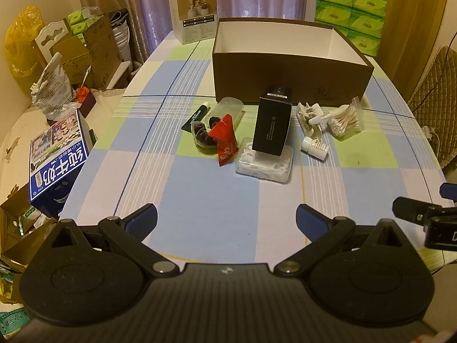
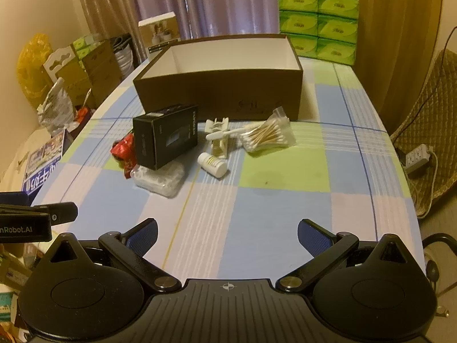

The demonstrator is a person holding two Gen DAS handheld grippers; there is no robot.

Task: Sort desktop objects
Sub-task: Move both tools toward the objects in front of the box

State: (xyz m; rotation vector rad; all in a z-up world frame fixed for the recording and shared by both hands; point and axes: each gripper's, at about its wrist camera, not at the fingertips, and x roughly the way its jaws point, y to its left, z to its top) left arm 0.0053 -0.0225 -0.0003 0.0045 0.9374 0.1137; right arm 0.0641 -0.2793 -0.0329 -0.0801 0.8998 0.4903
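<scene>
Two gaping tongs (image 1: 226, 223) (image 2: 227, 235) facing tilted black box (image 1: 272, 121).

Bare checked tablecloth (image 2: 257, 228) fills the lower middle of both views, open to approach. Mid-frame, a leaning black carton (image 1: 272, 123) and a cotton-swab bag (image 2: 267, 137) crowd the brown box (image 1: 288, 77), seemingly empty.

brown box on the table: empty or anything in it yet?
Looks empty: the brown box shows only bare white walls; its floor is hidden.

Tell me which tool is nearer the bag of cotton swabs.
Right. The right tool sits nearly in line below the bag of cotton swabs; the left tool is farther off to its left.
</scene>
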